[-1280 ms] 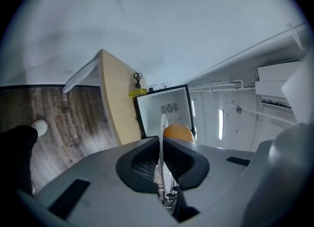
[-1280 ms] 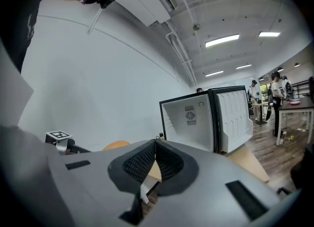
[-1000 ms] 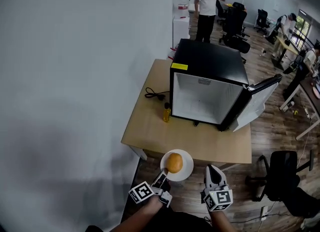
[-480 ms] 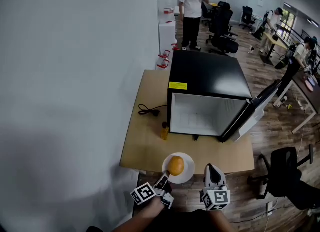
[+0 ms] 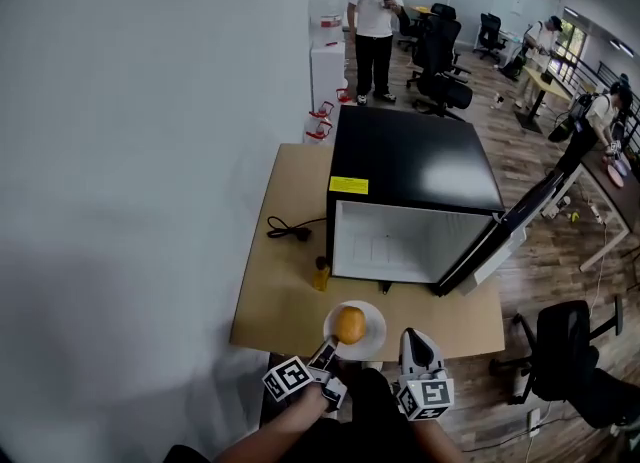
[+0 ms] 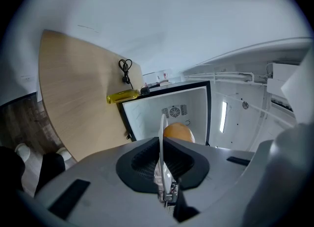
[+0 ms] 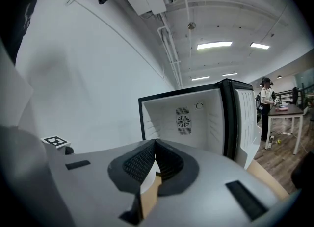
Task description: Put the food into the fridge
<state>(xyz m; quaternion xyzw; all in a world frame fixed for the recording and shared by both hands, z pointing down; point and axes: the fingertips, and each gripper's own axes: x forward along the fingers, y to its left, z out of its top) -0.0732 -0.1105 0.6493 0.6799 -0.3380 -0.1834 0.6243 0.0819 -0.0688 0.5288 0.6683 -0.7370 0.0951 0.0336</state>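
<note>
A white plate [image 5: 368, 335] carries an orange round food item [image 5: 349, 324] over the front edge of the wooden table [image 5: 280, 296]. My left gripper [image 5: 327, 351] is shut on the plate's near rim; in the left gripper view the rim [image 6: 162, 135] stands edge-on between the jaws with the orange food [image 6: 178, 133] behind it. My right gripper [image 5: 415, 343] hovers just right of the plate, shut and empty, its jaws [image 7: 155, 145] touching at the tips. The black fridge [image 5: 412, 159] stands on the table with its door [image 5: 525, 219] swung open to the right and its white inside [image 6: 172, 111] [image 7: 189, 115] bare.
A yellow bottle [image 5: 321, 276] [image 6: 122, 95] stands by the fridge's front left corner, and a black cable [image 5: 285, 228] [image 6: 125, 68] lies behind it. A white wall runs along the left. An office chair [image 5: 565, 351] stands to the right, and people stand in the room beyond.
Both grippers and the plate have moved forward toward the table; the plate now overlaps its front edge. The fridge looks closer. The left grip on the plate is unchanged.
</note>
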